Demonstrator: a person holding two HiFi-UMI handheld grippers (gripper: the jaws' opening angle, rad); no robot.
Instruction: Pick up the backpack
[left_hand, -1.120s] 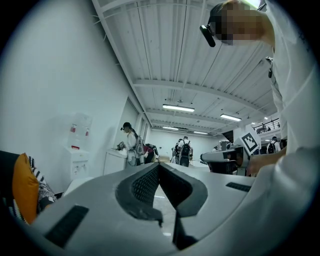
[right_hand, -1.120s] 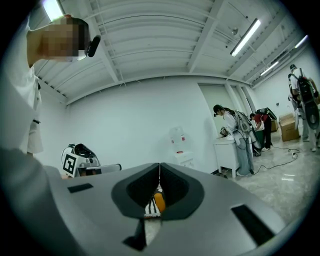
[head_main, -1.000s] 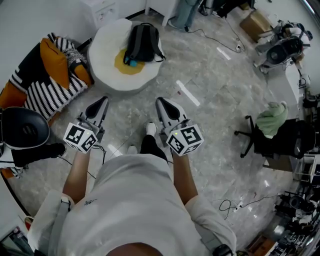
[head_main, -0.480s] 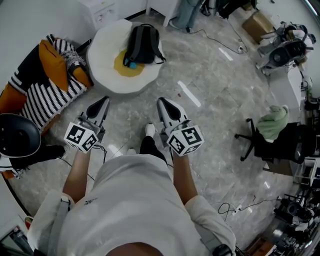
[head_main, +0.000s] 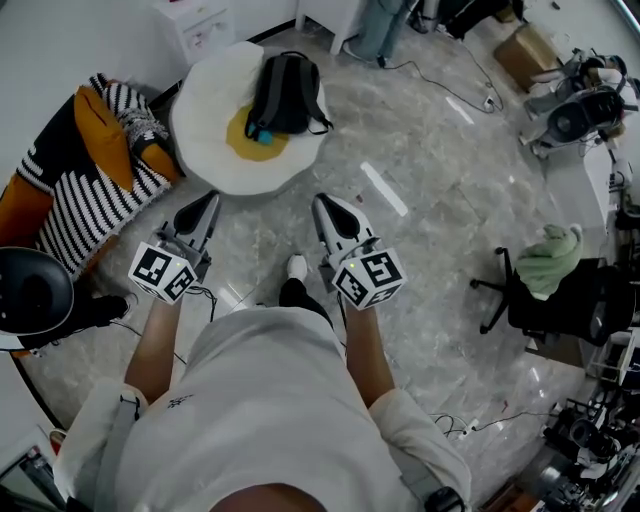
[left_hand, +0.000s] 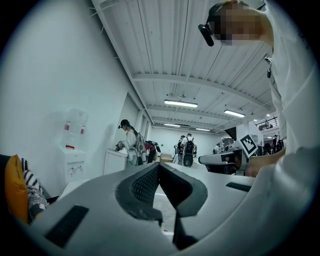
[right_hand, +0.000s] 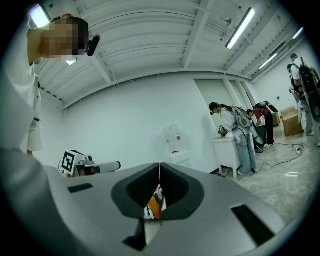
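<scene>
So far only the approach has moved on: the floor has slid back a little under the left tongs (head_main: 203, 208) and right tongs (head_main: 326, 210), both shut tight and empty (side by side). The backpack (head_main: 287, 92) lies well ahead of them, between their lines, on a round cushion (head_main: 200, 135). I judge the reach isn't begun.

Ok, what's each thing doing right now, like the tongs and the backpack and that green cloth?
Left tongs: shut, holding nothing.
Right tongs: shut, holding nothing.
Backpack: lying on the egg cushion, not picked up yet.
Green cloth: draped over the black chair.
</scene>
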